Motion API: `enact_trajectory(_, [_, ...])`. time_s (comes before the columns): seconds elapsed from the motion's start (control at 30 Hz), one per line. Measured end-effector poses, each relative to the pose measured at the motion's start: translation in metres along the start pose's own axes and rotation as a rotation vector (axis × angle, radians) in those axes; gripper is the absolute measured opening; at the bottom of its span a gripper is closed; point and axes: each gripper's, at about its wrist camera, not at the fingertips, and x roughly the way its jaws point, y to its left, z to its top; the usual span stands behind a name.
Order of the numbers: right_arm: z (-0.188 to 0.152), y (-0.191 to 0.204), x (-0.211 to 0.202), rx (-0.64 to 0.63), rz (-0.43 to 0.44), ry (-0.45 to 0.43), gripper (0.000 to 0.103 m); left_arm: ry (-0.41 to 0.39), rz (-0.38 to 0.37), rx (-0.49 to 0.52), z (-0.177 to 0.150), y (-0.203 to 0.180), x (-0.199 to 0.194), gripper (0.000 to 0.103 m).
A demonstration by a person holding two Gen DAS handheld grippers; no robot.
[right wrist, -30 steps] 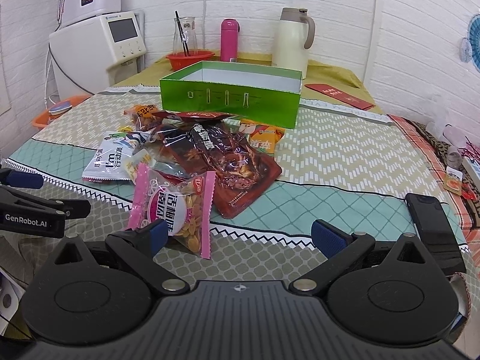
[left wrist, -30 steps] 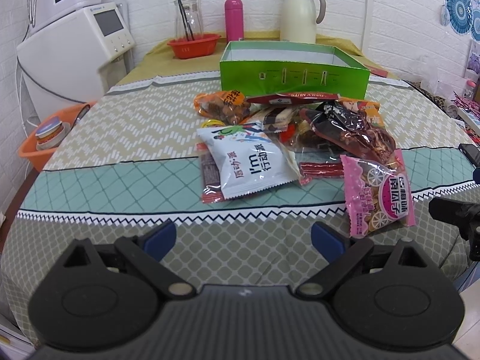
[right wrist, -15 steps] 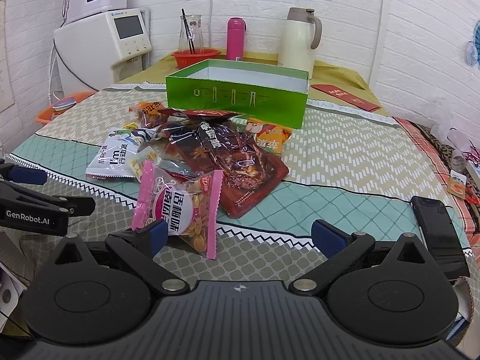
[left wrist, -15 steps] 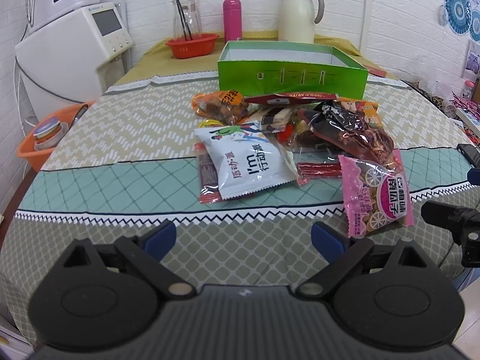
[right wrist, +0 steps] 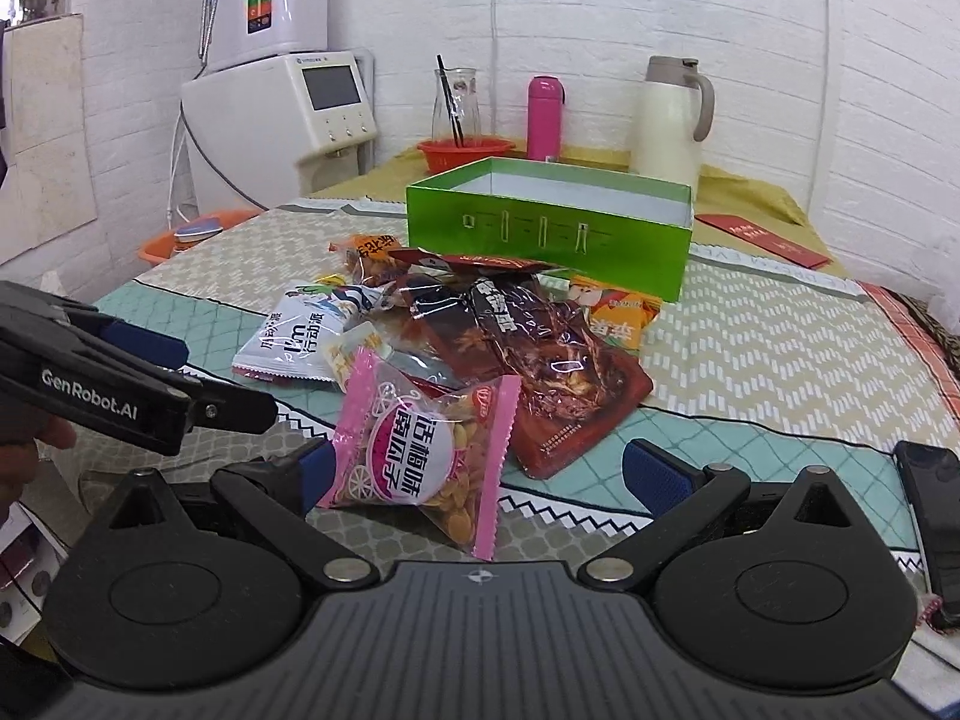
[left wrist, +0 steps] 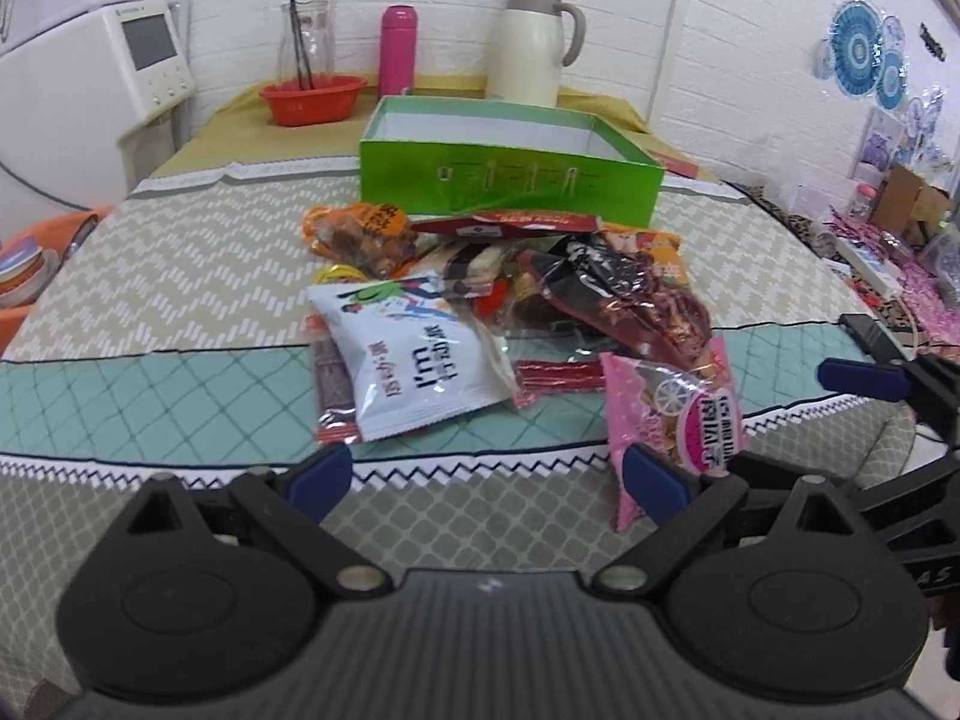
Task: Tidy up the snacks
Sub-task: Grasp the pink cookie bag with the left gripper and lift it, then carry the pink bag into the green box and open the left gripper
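1. left wrist view: the left gripper (left wrist: 486, 474) has its jaws spread wide and nothing between them. it hangs over the near strip of the table (left wrist: 150, 276), just short of the zigzag trim.
2. same view – the snack pile sits mid-table. the white bag (left wrist: 420, 360) is the nearest piece on the left, and the pink bag (left wrist: 672, 414) pokes out toward the near right, its bottom corner right next to the right fingertip (left wrist: 654, 480).
3. the green box (left wrist: 510, 180) stands open-topped behind the pile, with the pile's far edge just up against its front wall. looks empty from here.
4. bare cloth runs all down the left of the pile, so that side is wide open. the right gripper (left wrist: 864, 378) shows at the right edge of the table.
5. right wrist view: the right gripper (right wrist: 480, 474) is also splayed open, holding nothing. the pink bag (right wrist: 420, 456) lies just ahead, overlapping the left fingertip (right wrist: 315, 474) – can't tell if it touches.
6. the dark red bag (right wrist: 540, 360) takes up the pile's middle, with the white bag (right wrist: 300, 342) to its left and an orange packet (right wrist: 618, 306) near the green box (right wrist: 540, 228).
7. right of the pile the cloth is clear out to a black phone (right wrist: 936, 510) at the table's right edge.
8. the left gripper (right wrist: 180, 384) comes in low from the left, near the table's front edge.
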Motion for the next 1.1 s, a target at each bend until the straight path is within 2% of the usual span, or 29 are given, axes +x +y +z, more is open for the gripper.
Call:
enact_trajectory(0.1, [0.0,-0.002,0.01,0.001,0.017,0.027,0.103,0.012,-0.124,-0.001,0.008,-0.006,0.007,0.096])
enact_trajectory(0.17, [-0.001,-0.006,0.014,0.026,0.075,0.056,0.103,0.026,-0.201,-0.003,0.011,-0.01,0.014,0.096])
enact_trajectory(0.27, [-0.005,-0.008,0.018,0.039,0.124,0.083,0.103,0.061,-0.277,0.004,0.015,-0.016,0.026,0.077])
enact_trajectory(0.3, [-0.006,-0.009,0.02,0.041,0.126,0.092,0.103,0.078,-0.291,0.007,0.016,-0.018,0.03,0.066])
enact_trajectory(0.5, [-0.008,-0.016,0.029,0.093,0.168,0.116,0.103,0.151,-0.344,-0.023,0.018,-0.019,0.054,0.064])
enact_trajectory(0.53, [-0.008,-0.016,0.03,0.095,0.177,0.114,0.103,0.157,-0.36,-0.03,0.018,-0.017,0.056,0.059])
enact_trajectory(0.57, [-0.007,-0.017,0.032,0.099,0.184,0.111,0.103,0.155,-0.389,-0.032,0.019,-0.015,0.058,0.049])
enact_trajectory(0.6, [-0.006,-0.017,0.032,0.105,0.194,0.106,0.083,0.15,-0.418,-0.036,0.02,-0.015,0.059,0.04])
enact_trajectory(0.7, [-0.001,-0.013,0.035,0.093,0.176,0.102,0.076,0.139,-0.404,-0.016,0.026,-0.019,0.056,0.036])
enact_trajectory(0.8, [0.006,-0.009,0.031,0.05,0.152,0.078,0.073,0.1,-0.4,0.0,0.033,-0.021,0.047,0.035])
enact_trajectory(0.93, [0.033,-0.011,0.024,-0.006,0.144,0.009,0.073,0.004,-0.391,0.026,0.059,-0.02,0.031,0.035])
enact_trajectory(1.1, [0.083,-0.019,0.036,-0.085,0.118,-0.11,0.073,-0.131,-0.371,0.042,0.112,-0.011,0.029,0.035])
